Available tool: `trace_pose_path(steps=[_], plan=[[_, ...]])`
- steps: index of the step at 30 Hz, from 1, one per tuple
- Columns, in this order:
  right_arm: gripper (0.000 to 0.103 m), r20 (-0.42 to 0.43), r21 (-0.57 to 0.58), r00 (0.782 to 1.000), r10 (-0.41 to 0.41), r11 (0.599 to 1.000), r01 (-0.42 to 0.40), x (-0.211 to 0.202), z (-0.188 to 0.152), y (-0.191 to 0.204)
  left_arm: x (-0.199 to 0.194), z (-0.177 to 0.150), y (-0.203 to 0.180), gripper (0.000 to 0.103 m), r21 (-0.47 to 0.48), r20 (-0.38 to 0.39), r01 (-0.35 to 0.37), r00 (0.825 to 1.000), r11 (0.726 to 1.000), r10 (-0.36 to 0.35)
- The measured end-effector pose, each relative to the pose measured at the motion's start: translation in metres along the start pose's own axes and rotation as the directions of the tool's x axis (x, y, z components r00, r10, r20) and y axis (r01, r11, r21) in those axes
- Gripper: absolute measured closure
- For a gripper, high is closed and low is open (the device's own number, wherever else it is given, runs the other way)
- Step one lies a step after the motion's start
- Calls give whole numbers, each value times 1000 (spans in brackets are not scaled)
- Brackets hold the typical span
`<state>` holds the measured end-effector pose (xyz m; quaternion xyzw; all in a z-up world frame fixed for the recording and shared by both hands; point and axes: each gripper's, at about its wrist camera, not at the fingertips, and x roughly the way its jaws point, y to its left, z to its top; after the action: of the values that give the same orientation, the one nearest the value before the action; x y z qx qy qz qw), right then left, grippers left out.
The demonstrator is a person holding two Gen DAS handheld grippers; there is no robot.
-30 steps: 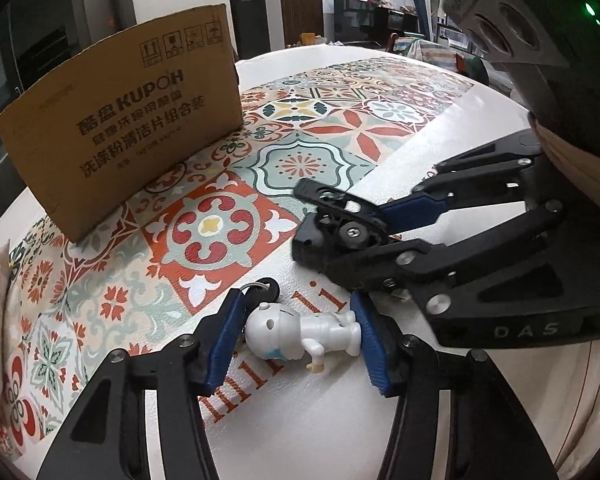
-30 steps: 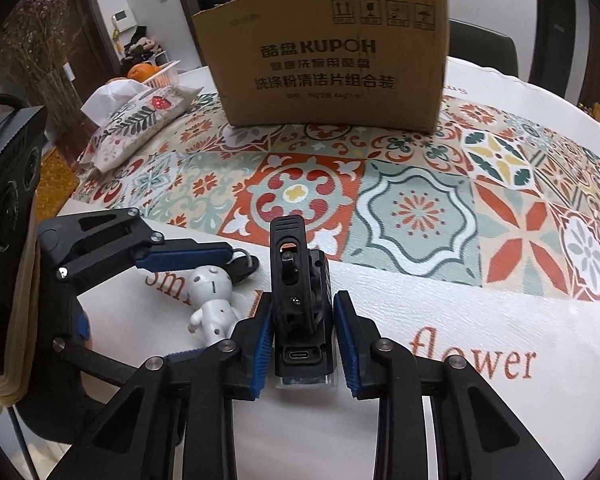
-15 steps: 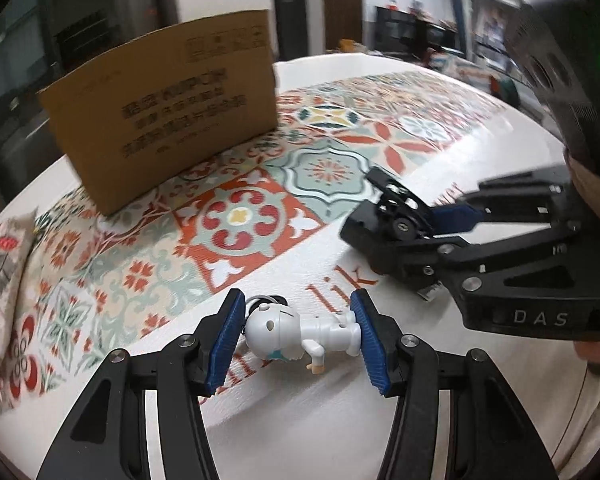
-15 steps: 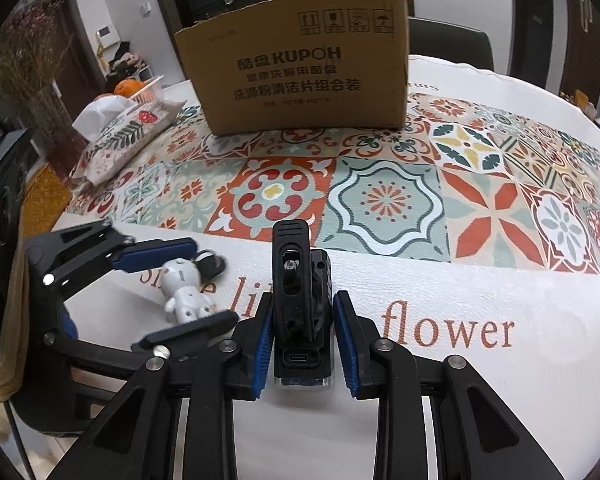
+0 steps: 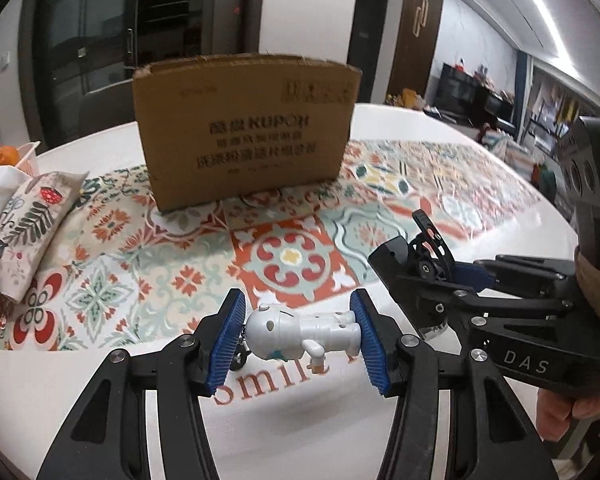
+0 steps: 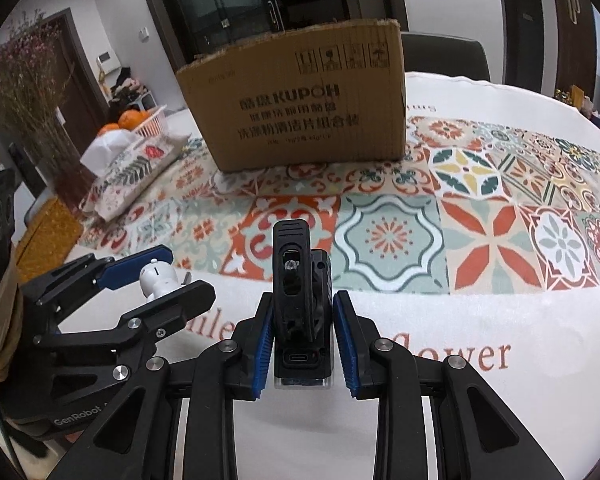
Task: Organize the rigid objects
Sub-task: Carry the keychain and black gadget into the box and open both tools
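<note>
Left wrist: left claw (image 5: 298,334) grips figurine (image 5: 300,334); right claw (image 6: 302,338) grips clip (image 6: 298,280); patterned tablecloth (image 5: 148,280).

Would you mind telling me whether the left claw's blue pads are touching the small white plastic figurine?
Touching: the left wrist view shows the left claw with both pads pressed against the small white plastic figurine.

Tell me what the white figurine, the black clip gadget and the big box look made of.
White figurine: glossy moulded plastic, probably; light glints off its head. Black clip gadget: matte hard plastic, apparently; moulded ribs, a port. Box: brown corrugated cardboard; ragged top edge, printed lettering.
</note>
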<state>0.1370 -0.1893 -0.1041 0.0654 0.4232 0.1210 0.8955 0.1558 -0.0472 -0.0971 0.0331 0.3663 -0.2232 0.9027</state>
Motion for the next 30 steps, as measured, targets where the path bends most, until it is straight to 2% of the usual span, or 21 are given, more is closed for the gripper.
trace_pose_path(steps=[15, 30], plan=[[73, 131, 25, 991, 31, 999, -34, -21, 45, 5, -25, 46, 12, 49, -32, 136, -49, 989, 998, 53], [73, 240, 31, 970, 41, 998, -50, -35, 90, 10, -40, 98, 22, 49, -28, 246, -76, 966, 997, 81]])
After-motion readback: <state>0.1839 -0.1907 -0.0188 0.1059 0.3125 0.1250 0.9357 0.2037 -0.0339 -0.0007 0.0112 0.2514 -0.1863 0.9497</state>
